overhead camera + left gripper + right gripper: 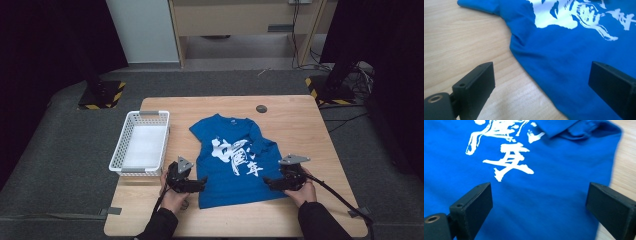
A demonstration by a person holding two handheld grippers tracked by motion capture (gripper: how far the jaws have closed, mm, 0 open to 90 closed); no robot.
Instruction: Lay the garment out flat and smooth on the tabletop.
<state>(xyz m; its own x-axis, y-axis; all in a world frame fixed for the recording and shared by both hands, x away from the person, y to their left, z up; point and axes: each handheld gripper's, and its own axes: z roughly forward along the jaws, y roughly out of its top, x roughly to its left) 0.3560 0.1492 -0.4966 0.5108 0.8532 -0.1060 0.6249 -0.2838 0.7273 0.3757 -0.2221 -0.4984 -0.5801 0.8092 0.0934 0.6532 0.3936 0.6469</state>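
From the high view, the blue T-shirt (232, 160) lies flat and face-up in the middle of the wooden table (300, 125), collar toward 12 o'clock and hem toward 6. The left gripper (200, 184) sits at the shirt's 7 o'clock corner, the right gripper (268, 183) at its 5 o'clock corner — both at the hem, neither lifting cloth. A white basket (141, 142) stands at the shirt's 9 o'clock, with nothing in it that I can see.

In the left gripper view the jaws stand wide apart and hold nothing; the shirt's side edge (529, 72) runs between them, one jaw over bare wood, the other over fabric.

In the right gripper view the jaws are likewise spread wide and empty, with the printed cloth (536, 202) between them.

My reading: no fold is made yet — the work looks to be at its very start, with the hem grasp to come.
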